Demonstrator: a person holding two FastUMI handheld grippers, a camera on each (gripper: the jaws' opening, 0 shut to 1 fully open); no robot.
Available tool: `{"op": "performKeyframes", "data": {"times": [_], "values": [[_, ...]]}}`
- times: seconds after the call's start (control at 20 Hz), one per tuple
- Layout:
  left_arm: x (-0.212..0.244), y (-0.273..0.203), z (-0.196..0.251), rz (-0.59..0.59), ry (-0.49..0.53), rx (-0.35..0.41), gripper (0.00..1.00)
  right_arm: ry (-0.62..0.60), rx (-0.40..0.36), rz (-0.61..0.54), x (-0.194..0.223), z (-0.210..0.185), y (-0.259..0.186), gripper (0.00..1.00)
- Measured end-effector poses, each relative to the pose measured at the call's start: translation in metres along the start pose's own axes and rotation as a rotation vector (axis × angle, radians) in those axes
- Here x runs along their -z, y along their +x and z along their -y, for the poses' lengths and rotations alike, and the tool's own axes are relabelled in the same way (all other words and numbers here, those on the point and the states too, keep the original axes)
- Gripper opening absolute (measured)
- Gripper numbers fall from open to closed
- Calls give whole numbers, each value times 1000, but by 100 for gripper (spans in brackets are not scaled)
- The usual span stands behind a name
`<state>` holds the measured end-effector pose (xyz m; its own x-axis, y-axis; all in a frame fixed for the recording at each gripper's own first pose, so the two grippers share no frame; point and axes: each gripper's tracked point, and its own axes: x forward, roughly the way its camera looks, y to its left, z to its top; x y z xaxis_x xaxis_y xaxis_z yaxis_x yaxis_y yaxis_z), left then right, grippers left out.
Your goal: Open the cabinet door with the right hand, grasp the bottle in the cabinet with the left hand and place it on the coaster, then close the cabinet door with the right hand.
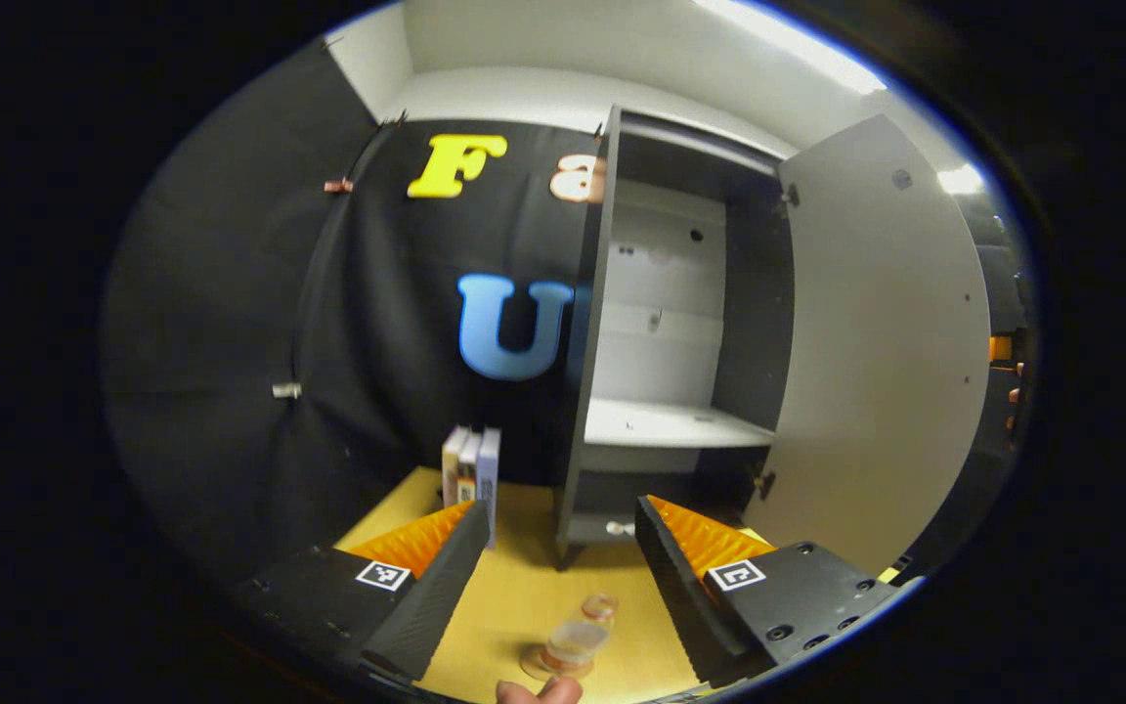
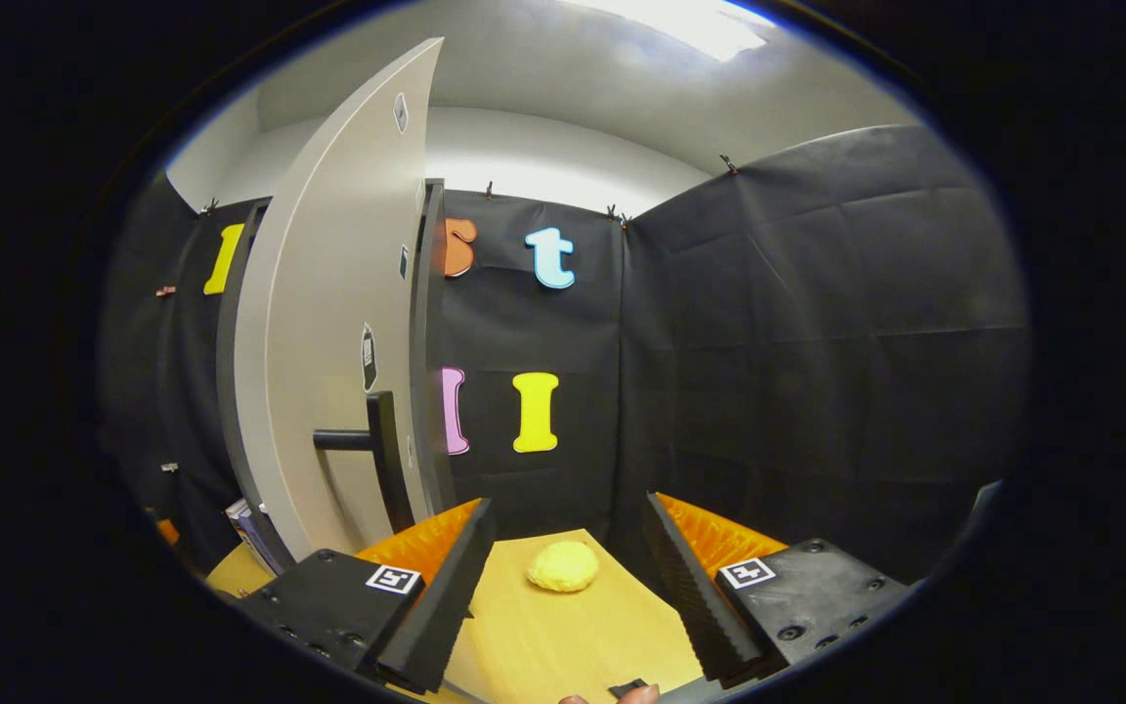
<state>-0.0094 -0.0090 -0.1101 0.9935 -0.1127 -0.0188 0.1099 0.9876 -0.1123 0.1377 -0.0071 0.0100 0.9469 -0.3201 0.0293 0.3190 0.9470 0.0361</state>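
Door (image 2: pixel 328 323) stands wide open; cabinet (image 1: pixel 671 323) shelves look bare, so we judge the bottle is out and the step in hand is closing the door with the right gripper (image 2: pixel 563 587). The bottle (image 1: pixel 578 640) sits low on the table (image 1: pixel 524 587), between the spread fingers of the left gripper (image 1: pixel 553 587), on what appears to be the coaster (image 1: pixel 539 667), a thin disc at its base; the picture is blurred there, so we cannot be sure of centring. Both grippers are spread and pinch nothing. To close well, we would bring the right gripper to the dark bar handle (image 2: pixel 368 440) on the door's face, press or hook it there and swing the panel along its hinge arc rather than push straight in, while keeping the left gripper clear of the bottle so it is not tipped. Materials: the door is a flat, matte, pale panel with dark edging; the cabinet's inner walls are dark and its back and shelf are pale. The bottle looks clear and smooth. The table is yellowish wood grain. A soft, lumpy yellow object (image 2: pixel 563 567) lies beyond the right gripper; a few slim boxes (image 1: pixel 472 474) stand left of the cabinet.
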Motion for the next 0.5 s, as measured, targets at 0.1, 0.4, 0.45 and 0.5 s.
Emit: {"op": "performKeyframes", "data": {"times": [0.1, 0.4, 0.45, 0.5], "values": [[-24, 2, 0, 12, 13, -8, 95, -1, -1, 8, -2, 0, 1, 95], [-73, -2, 6, 43, 49, 14, 92, -39, 42, 30, -6, 10, 3, 95], [-74, -2, 7, 44, 64, 22, 95, -24, 38, 11, -4, 5, -2, 95], [-73, -3, 8, 41, 78, 27, 95, -12, 50, 15, -5, 6, -5, 96]]}}
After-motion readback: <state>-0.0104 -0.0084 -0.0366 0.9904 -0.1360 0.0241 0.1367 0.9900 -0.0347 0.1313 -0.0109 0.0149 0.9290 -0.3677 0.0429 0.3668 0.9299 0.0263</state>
